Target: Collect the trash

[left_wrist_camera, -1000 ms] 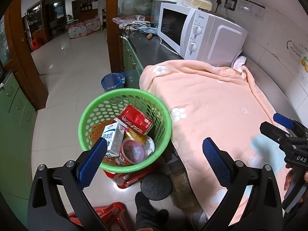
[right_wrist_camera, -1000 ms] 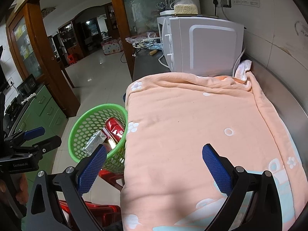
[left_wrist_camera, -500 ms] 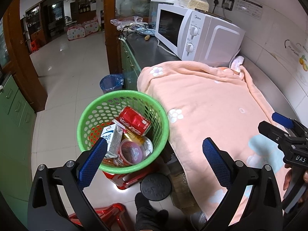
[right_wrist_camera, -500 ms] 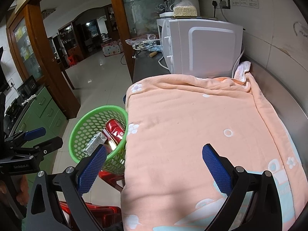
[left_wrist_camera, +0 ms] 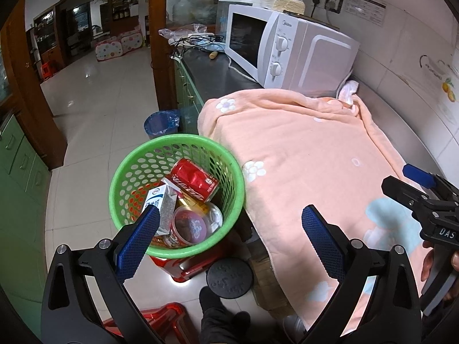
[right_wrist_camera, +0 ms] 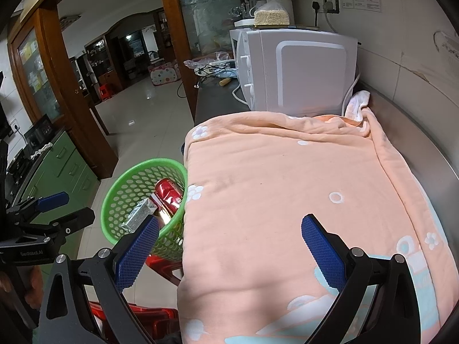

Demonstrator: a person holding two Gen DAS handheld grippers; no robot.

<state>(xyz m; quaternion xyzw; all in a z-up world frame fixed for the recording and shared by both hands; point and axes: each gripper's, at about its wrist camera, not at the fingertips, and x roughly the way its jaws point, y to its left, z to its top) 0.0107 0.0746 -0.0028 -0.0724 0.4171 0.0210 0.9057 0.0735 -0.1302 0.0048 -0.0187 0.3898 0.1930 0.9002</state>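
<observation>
Both tongs, the left gripper and right gripper, gape empty over a kitchen counter; the trash, a red can, milk carton and cup, lies in the green basket perched on a red stool, where a careless nudge could tip it. Only the left view shows its contents fully; the right shows the peach blanket bare

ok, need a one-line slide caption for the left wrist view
Open left gripper above green basket holding red can, milk carton and cup, beside peach blanket.
</observation>
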